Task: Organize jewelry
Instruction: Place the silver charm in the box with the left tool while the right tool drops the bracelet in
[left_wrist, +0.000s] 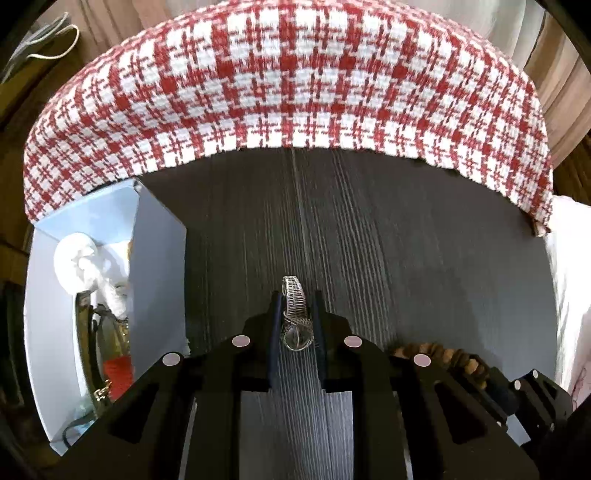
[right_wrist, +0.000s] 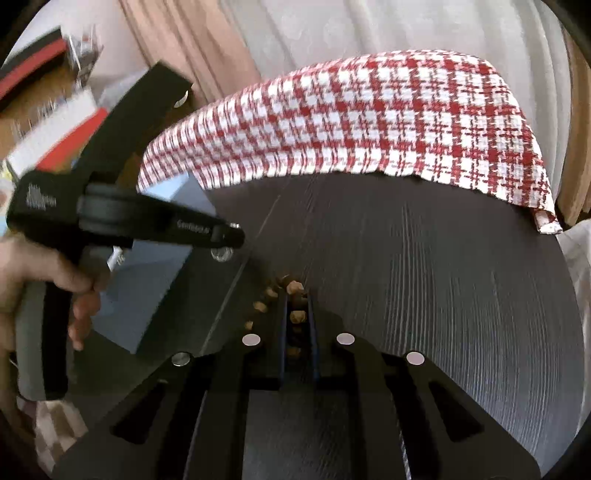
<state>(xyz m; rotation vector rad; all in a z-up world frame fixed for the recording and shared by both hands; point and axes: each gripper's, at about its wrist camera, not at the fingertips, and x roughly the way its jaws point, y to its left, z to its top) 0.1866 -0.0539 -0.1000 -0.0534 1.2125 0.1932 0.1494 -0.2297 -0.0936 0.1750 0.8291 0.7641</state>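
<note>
Mid-task: my left fingers (left_wrist: 295, 314) pinch a ring (left_wrist: 295, 317), right fingers (right_wrist: 297, 314) pinch beads (right_wrist: 295, 291), neither yet in the box (left_wrist: 159, 251) beside them.

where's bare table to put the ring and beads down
Open dark tabletop runs from the left gripper, shut on the ring, up to the checked cloth and across to the right edge. The left is crowded: the pale blue box stands there. The right gripper grips the bead string.
</note>
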